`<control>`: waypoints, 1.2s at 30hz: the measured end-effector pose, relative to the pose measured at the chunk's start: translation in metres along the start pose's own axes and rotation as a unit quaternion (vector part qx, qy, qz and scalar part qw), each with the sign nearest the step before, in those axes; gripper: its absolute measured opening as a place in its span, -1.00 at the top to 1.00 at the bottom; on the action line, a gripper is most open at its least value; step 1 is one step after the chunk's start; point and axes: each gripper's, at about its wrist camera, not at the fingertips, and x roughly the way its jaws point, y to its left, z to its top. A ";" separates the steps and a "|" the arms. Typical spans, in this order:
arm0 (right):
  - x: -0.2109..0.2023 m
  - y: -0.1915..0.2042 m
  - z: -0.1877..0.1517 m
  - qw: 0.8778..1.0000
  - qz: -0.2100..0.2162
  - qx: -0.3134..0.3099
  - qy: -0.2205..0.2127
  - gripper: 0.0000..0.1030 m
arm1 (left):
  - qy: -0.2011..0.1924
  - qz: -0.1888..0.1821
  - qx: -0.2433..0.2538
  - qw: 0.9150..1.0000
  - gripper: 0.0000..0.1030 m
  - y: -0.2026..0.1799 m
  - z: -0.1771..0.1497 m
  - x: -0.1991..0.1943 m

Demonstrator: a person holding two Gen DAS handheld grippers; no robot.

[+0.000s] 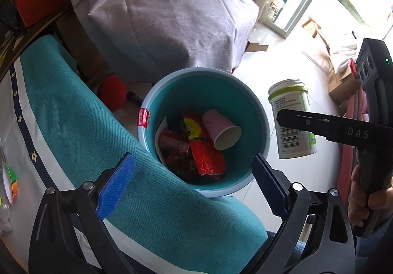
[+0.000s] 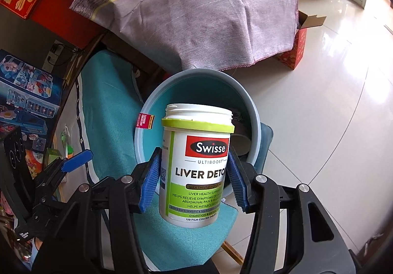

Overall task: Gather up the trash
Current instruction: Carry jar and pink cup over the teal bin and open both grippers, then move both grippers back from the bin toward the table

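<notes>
A teal trash bin (image 1: 248, 92) stands on the floor beside a table with a teal cloth (image 1: 81, 121). Inside lie a pink paper cup (image 1: 221, 129), a red can (image 1: 172, 142) and red wrappers (image 1: 206, 158). My left gripper (image 1: 194, 175) is open and empty above the bin's near rim. My right gripper (image 2: 192, 178) is shut on a white and green Swisse bottle (image 2: 196, 165), lidless, held upright above the bin (image 2: 152, 107). The bottle (image 1: 292, 102) and right gripper (image 1: 285, 119) show right of the bin in the left wrist view.
A purple cloth (image 1: 172, 21) covers furniture behind the bin. A red ball (image 1: 111, 94) lies on the floor to the bin's left. Cardboard boxes (image 1: 343, 87) sit at right. Toy boxes (image 2: 27, 99) rest on the table. The left gripper (image 2: 76, 158) shows at the left.
</notes>
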 end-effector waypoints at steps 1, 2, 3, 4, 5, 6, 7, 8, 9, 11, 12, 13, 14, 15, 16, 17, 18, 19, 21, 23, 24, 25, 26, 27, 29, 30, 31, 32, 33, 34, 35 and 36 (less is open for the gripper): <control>0.002 0.002 0.001 1.000 -0.001 -0.002 0.002 0.03 | 0.001 0.000 -0.001 1.000 -0.86 0.001 -0.001 0.000; 0.003 0.004 0.002 1.000 -0.002 -0.003 0.003 0.03 | 0.002 0.000 -0.002 1.000 -0.87 0.003 -0.002 0.001; 0.005 0.006 0.002 1.000 -0.003 -0.006 0.005 0.02 | 0.003 -0.001 -0.004 1.000 -0.87 0.004 -0.004 0.001; 0.006 0.009 0.003 1.000 -0.003 -0.008 0.006 0.02 | 0.004 -0.001 -0.005 1.000 -0.87 0.006 -0.005 0.001; 0.008 0.012 0.004 1.000 -0.003 -0.012 0.009 0.01 | 0.005 -0.001 -0.007 1.000 -0.87 0.007 -0.006 0.001; 0.010 0.015 0.004 1.000 -0.002 -0.014 0.011 -0.15 | 0.006 -0.002 -0.009 1.000 -0.87 0.009 -0.007 0.001; 0.012 0.017 0.005 1.000 0.000 -0.014 0.013 -0.26 | 0.006 -0.003 -0.010 1.000 -0.87 0.010 -0.007 0.000; 0.013 0.020 0.005 1.000 0.001 -0.013 0.013 -0.42 | 0.006 -0.003 -0.012 1.000 -0.87 0.012 -0.008 -0.001; 0.013 0.022 0.006 1.000 -0.001 -0.014 0.011 -0.44 | 0.006 -0.004 -0.015 1.000 -0.87 0.014 -0.009 -0.001; 0.014 0.026 0.006 1.000 -0.005 -0.017 0.011 -0.46 | 0.005 -0.005 -0.019 1.000 -0.87 0.018 -0.010 -0.003; 0.015 0.027 0.006 1.000 -0.007 -0.017 0.013 -0.50 | 0.006 -0.005 -0.021 1.000 -0.87 0.019 -0.011 -0.003; 0.016 0.027 0.006 1.000 -0.010 -0.016 0.016 -0.50 | 0.006 -0.006 -0.023 1.000 -0.87 0.020 -0.012 -0.004; 0.016 0.027 0.005 1.000 -0.016 -0.015 0.019 -0.52 | 0.006 -0.008 -0.024 1.000 -0.88 0.021 -0.013 -0.004; 0.017 0.026 0.004 0.999 -0.023 -0.013 0.022 -0.55 | 0.005 -0.008 -0.025 1.000 -0.88 0.022 -0.014 -0.005; 0.018 0.026 0.003 0.999 -0.029 -0.012 0.025 -0.57 | 0.004 -0.009 -0.027 1.000 -0.88 0.023 -0.015 -0.006; 0.018 0.026 0.002 0.999 -0.034 -0.010 0.027 -0.58 | 0.003 -0.011 -0.029 1.000 -0.88 0.024 -0.016 -0.007; 0.018 0.026 0.000 0.999 -0.038 -0.010 0.029 -0.58 | 0.002 -0.012 -0.031 0.999 -0.88 0.025 -0.017 -0.008; 0.018 0.027 -0.002 0.999 -0.041 -0.010 0.030 -0.58 | 0.002 -0.015 -0.034 0.999 -0.88 0.026 -0.018 -0.009; 0.017 0.029 -0.005 0.998 -0.044 -0.013 0.032 -0.59 | 0.001 -0.018 -0.039 0.999 -0.88 0.028 -0.022 -0.012; 0.016 0.032 -0.007 0.998 -0.047 -0.016 0.034 -0.59 | -0.001 -0.020 -0.043 0.999 -0.88 0.030 -0.026 -0.015; 0.016 0.034 -0.009 0.998 -0.048 -0.017 0.034 -0.59 | -0.003 -0.020 -0.044 0.999 -0.88 0.031 -0.028 -0.017; 0.016 0.037 -0.010 0.998 -0.048 -0.019 0.035 -0.59 | -0.005 -0.019 -0.044 0.999 -0.88 0.032 -0.030 -0.020; 0.016 0.039 -0.010 0.998 -0.047 -0.022 0.037 -0.59 | -0.006 -0.018 -0.045 0.999 -0.88 0.033 -0.033 -0.022; 0.017 0.043 -0.012 0.998 -0.048 -0.024 0.038 -0.59 | -0.008 -0.017 -0.046 0.999 -0.88 0.035 -0.035 -0.025; 0.017 0.051 -0.017 0.998 -0.047 -0.028 0.040 -0.59 | -0.012 -0.015 -0.049 0.999 -0.88 0.039 -0.041 -0.031; 0.017 0.054 -0.019 0.998 -0.045 -0.031 0.041 -0.59 | -0.014 -0.013 -0.052 0.998 -0.88 0.042 -0.044 -0.035; 0.018 0.059 -0.021 0.998 -0.044 -0.035 0.042 -0.59 | -0.017 -0.013 -0.055 0.998 -0.88 0.045 -0.046 -0.038; 0.017 0.064 -0.024 0.997 -0.044 -0.039 0.043 -0.59 | -0.019 -0.013 -0.059 0.998 -0.88 0.048 -0.049 -0.042; 0.017 0.069 -0.027 0.997 -0.042 -0.044 0.043 -0.59 | -0.021 -0.012 -0.062 0.998 -0.88 0.051 -0.052 -0.045; 0.017 0.074 -0.029 0.997 -0.042 -0.048 0.043 -0.59 | -0.024 -0.012 -0.065 0.998 -0.88 0.054 -0.055 -0.049; 0.016 0.079 -0.032 0.997 -0.041 -0.052 0.043 -0.59 | -0.026 -0.011 -0.068 0.997 -0.88 0.057 -0.058 -0.052; 0.015 0.084 -0.035 0.997 -0.041 -0.056 0.043 -0.59 | -0.029 -0.009 -0.071 0.997 -0.89 0.061 -0.063 -0.056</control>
